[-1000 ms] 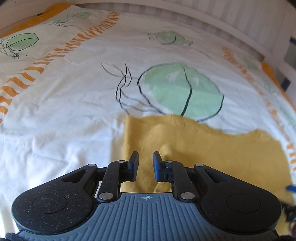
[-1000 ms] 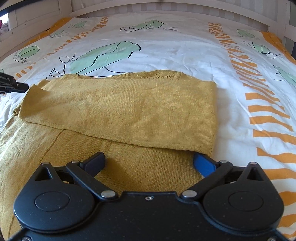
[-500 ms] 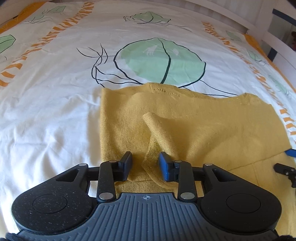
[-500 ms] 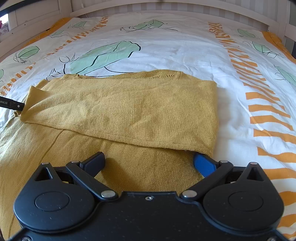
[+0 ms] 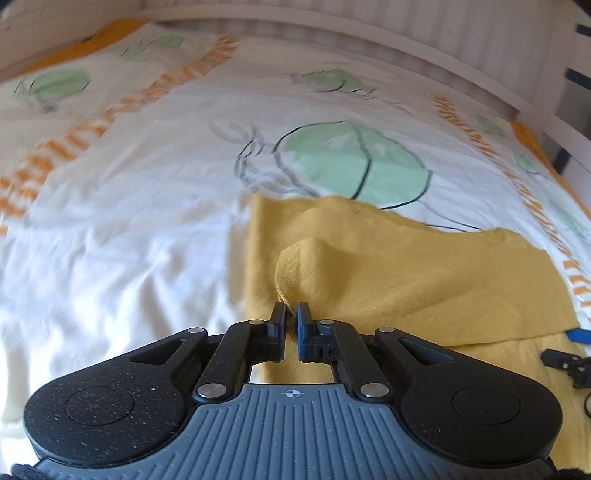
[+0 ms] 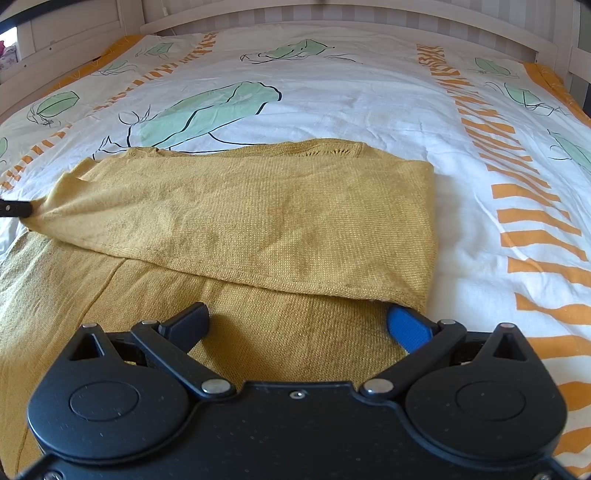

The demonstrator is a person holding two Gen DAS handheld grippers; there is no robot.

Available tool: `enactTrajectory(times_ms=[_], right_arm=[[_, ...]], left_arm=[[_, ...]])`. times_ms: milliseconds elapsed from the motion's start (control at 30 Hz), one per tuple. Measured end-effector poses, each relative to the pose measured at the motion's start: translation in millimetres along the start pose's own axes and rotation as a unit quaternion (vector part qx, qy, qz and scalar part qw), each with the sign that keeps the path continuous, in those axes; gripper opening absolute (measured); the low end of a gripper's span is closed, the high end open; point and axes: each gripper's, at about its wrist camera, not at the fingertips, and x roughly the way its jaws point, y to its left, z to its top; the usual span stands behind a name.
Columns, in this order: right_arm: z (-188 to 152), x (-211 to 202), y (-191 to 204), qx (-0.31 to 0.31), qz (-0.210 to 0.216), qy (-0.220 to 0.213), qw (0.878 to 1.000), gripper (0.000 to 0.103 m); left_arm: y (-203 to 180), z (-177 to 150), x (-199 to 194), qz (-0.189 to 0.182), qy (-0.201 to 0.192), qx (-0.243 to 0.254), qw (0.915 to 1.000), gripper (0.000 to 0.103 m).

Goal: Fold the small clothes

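A mustard-yellow knit garment (image 6: 258,214) lies on the bed with its upper part folded over the lower part. My left gripper (image 5: 291,312) is shut on the left corner of the folded layer, and the cloth (image 5: 388,273) bunches up just ahead of its fingers. My right gripper (image 6: 303,317) is open, resting low over the garment's lower layer; its right finger (image 6: 408,326) sits at the right corner of the fold. The left gripper's tip (image 6: 16,208) shows at the left edge of the right wrist view, pinching the cloth.
The bed has a white duvet (image 6: 351,103) printed with green leaves and orange stripes. A white slatted bed frame (image 6: 332,11) runs along the far side. My right gripper's tip (image 5: 569,360) shows at the right edge of the left wrist view.
My left gripper has closed on the corner of the folded layer, which it straddled open before, and has pulled it taut to the left. My right gripper has stayed open and still.
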Motion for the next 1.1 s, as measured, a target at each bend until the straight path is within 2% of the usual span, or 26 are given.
enactTrajectory(times_ms=[100,233,300,367,600,700,800,867,967,1033,1100], right_arm=[[0.1,0.0,0.1,0.000,0.000,0.000,1.000,0.103],[0.4,0.3,-0.1,0.000,0.001,0.000,1.000,0.103],[0.9,0.8,0.3,-0.001,0.000,0.000,1.000,0.103],[1.0,1.1,0.3,-0.001,0.000,0.000,1.000,0.103],[0.5,0.5,-0.3,-0.001,0.001,0.001,1.000,0.103],[1.5,-0.3,-0.6,-0.003,0.003,0.006,1.000,0.103],[4.3,-3.1,-2.4,-0.006,0.012,0.017,1.000,0.103],[5.8,-5.7,-3.9,-0.010,0.026,0.030,0.999,0.103],[7.5,-11.9,-3.8,-0.032,0.068,0.060,0.995,0.103],[8.9,-19.3,-5.3,-0.044,0.122,0.078,0.988,0.103],[11.7,-28.5,-11.2,-0.031,0.188,0.080,0.978,0.103]], left_arm=[[9.7,-2.5,8.1,0.027,0.022,-0.025,0.9991,0.009],[7.1,-1.8,0.7,0.027,0.007,-0.014,0.9995,0.011],[-0.6,3.1,-0.7,0.024,-0.004,0.014,0.9996,0.029],[-7.0,10.8,2.7,0.025,-0.012,0.036,0.9990,0.029],[-30.2,21.5,28.6,0.032,-0.002,0.079,0.9964,0.029],[-32.9,22.3,37.4,0.037,0.008,0.080,0.9961,0.029],[-35.4,19.6,35.8,0.022,0.014,0.090,0.9956,0.029],[-41.1,15.3,29.9,0.007,0.014,0.116,0.9931,0.029],[-49.5,8.5,14.7,0.016,-0.008,0.148,0.9888,0.029],[-52.2,7.9,3.9,0.021,-0.027,0.154,0.9875,0.030],[-55.1,10.3,-3.9,0.025,-0.045,0.157,0.9863,0.032]])
